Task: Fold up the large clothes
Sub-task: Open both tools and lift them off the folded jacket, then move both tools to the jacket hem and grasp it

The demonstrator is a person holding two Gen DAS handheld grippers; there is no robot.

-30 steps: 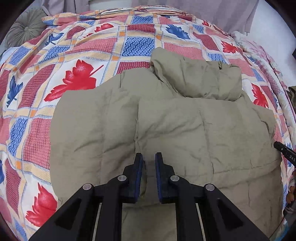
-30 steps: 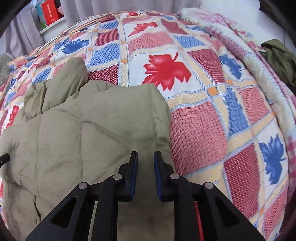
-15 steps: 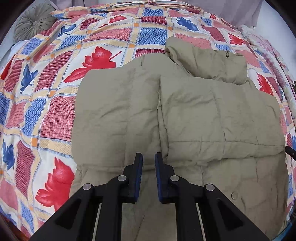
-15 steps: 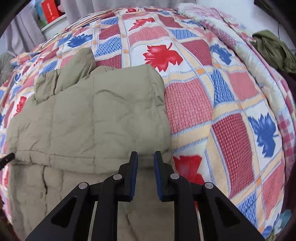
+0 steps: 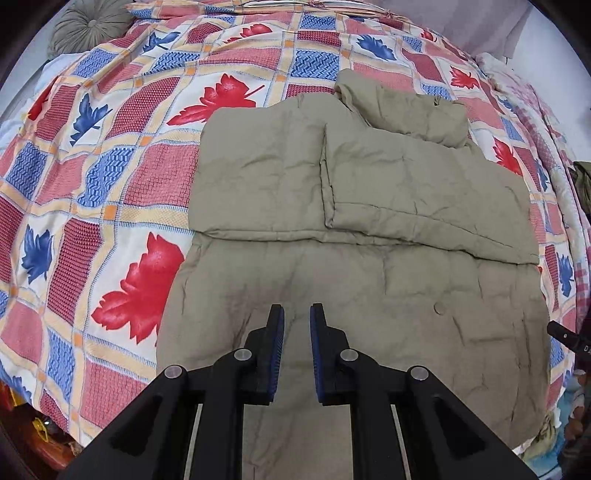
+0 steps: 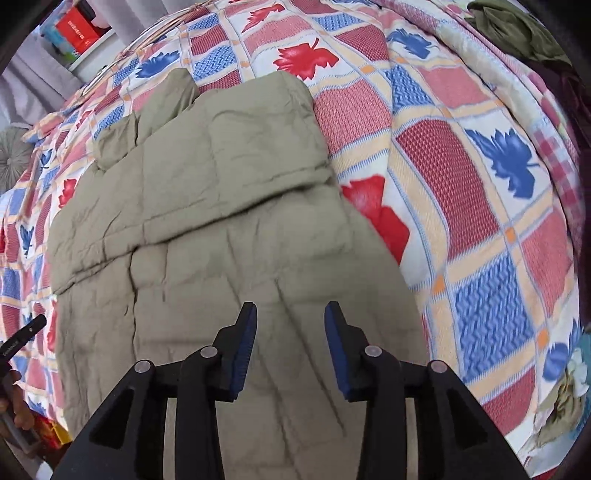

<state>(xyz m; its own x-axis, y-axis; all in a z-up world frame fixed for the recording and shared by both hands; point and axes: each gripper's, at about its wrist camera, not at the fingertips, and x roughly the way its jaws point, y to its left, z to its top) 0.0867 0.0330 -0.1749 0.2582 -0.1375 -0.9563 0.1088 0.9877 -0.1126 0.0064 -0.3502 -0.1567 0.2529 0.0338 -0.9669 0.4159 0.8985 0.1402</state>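
Folding: both sleeves of the jacket [image 5: 362,258] already lie across its chest, so in my judgement the step in hand is the move to the hem for the last fold.
Jacket: spread on the quilt [image 5: 110,155], collar at the far end, hem nearest the cameras.
Left gripper [image 5: 297,317]: nearly shut, only a slit between the pads, nothing in it, hanging above the lower body.
Right gripper [image 6: 290,314]: its jaws have just been opening; parted, empty, above the jacket's right side.
Next move: each gripper needs to drop to a hem corner, pinch the padded cloth, and carry it up toward the collar; the left must open first.
Left view only: round cushion [image 5: 88,27] at the bed's far corner, and a snap button [image 5: 439,307] on the body.
Right view only: red box [image 6: 79,29] on a shelf, dark green cloth [image 6: 517,29] beyond the bed's right edge.
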